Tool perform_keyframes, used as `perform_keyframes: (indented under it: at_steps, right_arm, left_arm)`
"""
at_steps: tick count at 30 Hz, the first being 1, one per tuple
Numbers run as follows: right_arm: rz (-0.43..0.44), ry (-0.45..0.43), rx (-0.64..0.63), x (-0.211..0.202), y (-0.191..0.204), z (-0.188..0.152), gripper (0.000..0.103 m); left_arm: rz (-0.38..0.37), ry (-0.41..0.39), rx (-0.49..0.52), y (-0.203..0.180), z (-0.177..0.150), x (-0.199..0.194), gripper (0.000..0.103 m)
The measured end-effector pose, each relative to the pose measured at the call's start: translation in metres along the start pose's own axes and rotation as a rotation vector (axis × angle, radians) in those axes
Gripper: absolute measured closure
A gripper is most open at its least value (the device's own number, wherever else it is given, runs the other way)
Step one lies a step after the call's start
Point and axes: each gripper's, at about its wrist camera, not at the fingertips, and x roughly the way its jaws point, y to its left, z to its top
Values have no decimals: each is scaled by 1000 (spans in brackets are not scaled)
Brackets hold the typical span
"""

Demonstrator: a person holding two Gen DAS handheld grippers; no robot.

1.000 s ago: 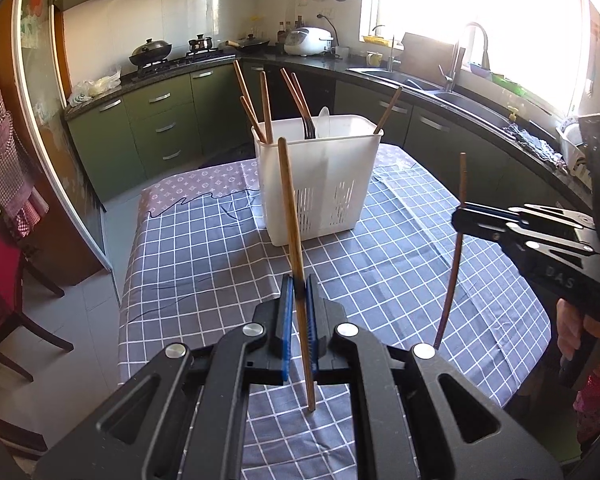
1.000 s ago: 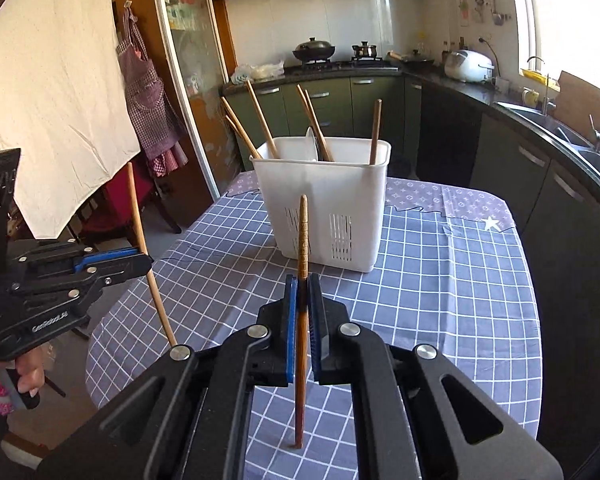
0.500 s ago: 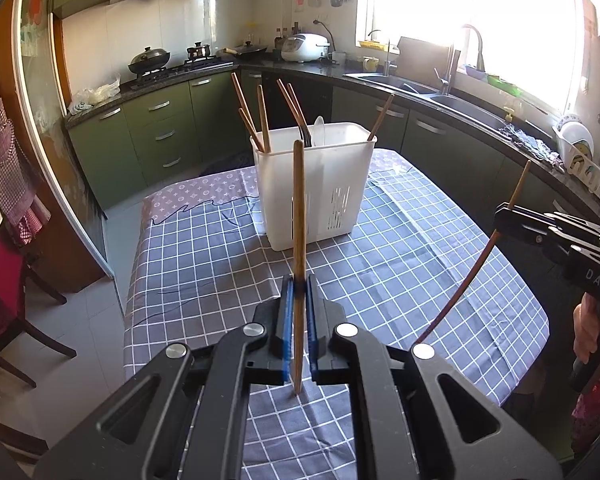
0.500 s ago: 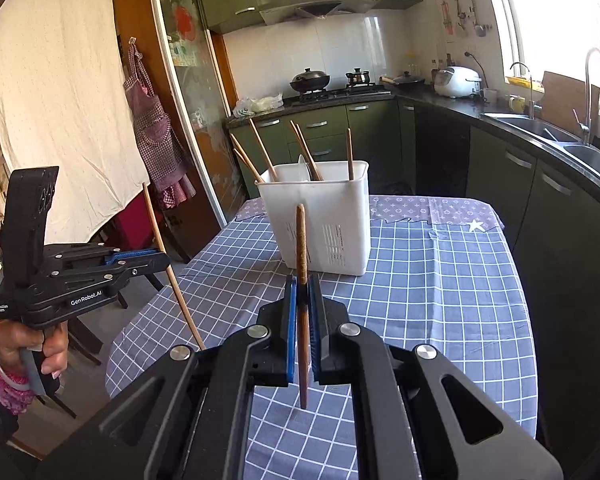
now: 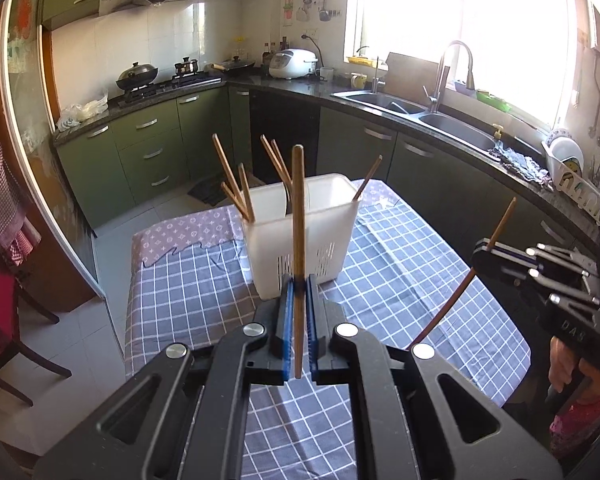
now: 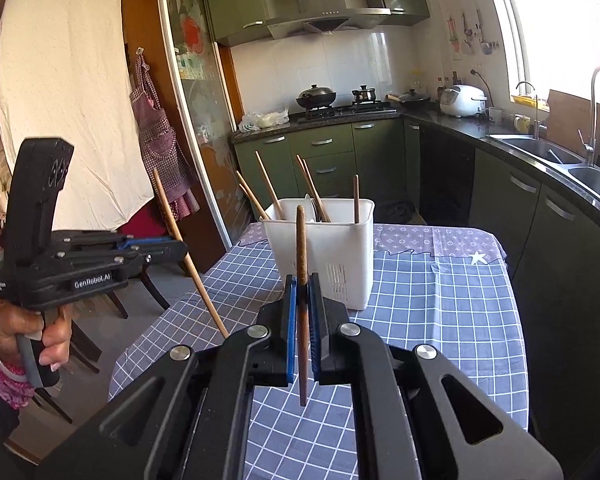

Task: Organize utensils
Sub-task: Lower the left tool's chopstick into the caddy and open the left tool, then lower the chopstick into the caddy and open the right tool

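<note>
A light chopstick [image 5: 298, 216] stands upright, pinched in the left tool [image 5: 298, 300]; a darker chopstick [image 6: 301, 248] is pinched upright in the right tool [image 6: 302, 304]; both are above the checked table [image 6: 420, 300], near the white holder [image 6: 332, 248] with more chopsticks [image 6: 266, 188] inside.
</note>
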Motion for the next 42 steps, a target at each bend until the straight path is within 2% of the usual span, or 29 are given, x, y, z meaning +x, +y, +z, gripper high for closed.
perform_keyframes:
  at_steps: [8,13,17,22,25,27,29,32,37,39,42]
  right_arm:
    - [8,-12,-4,-1,-4,9,96]
    - [13,-8,15,-1,-12,6,96]
    - [14,-3,25,-1,-17,4,96]
    - [14,-16,20,-6,-18,10,96]
    - [16,-35,8,-9,-13,18,96]
    - [14,-50,-5,-10,-9,28,96]
    - [23,-63,-7,-8,-8,42,96]
    - [34,-116,-7,-9,-4,71,96]
    - [35,-228,1,-9,0,131,96]
    - [17,-261,12,-4,-1,152,96]
    - [-20,-262,29,16,-7,174,96]
  left_arm:
    - [24,-149,-13,1,84,-10,97]
    - [61,-213,-13,0,120,1,97]
    - [88,-182,-28,2,131,29,97]
    - [99,-83,-47,7,116,67,97]
    - [93,-49,-39,7,104,78,86]
    - [87,-51,-44,10,97,77,74]
    - [83,-74,-46,11,93,68,68]
    - [83,-139,-51,12,82,44,50]
    - [97,-219,-26,9,57,7,42]
    - [102,-240,-24,10,47,-5,34]
    - [102,-276,-39,13,32,-22,23]
